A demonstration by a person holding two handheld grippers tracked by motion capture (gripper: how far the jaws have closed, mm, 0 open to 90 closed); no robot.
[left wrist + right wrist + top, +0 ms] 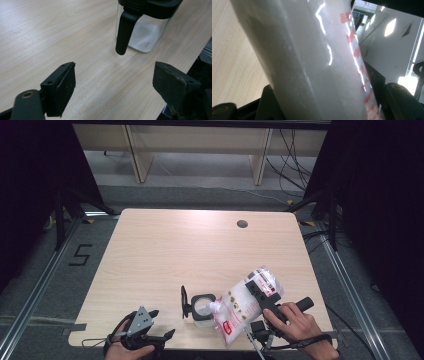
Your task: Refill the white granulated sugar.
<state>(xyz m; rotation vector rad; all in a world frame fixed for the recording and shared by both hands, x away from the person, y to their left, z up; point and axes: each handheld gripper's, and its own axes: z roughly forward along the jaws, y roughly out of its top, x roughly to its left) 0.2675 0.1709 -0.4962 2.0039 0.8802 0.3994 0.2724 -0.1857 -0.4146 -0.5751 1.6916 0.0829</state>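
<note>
A clear plastic bag of white grains with red print [247, 302] is tilted, its corner over the mouth of a small clear jar [202, 312] with a black rim and an open black lid [184, 301]. My right gripper [259, 292] is shut on the bag; in the right gripper view the bag [317, 65] sits between both jaws. The jar [143, 32] holds a little white powder at its bottom, and its black lid hangs down at the side. My left gripper [160, 332] rests near the table's front edge, left of the jar, open [115, 87] with nothing between its jaws.
The light wooden table [190, 250] has a round cable hole [242, 224] at the back right. Black curtains and stands flank it, with cables on the floor at the right. The jar stands close to the front edge.
</note>
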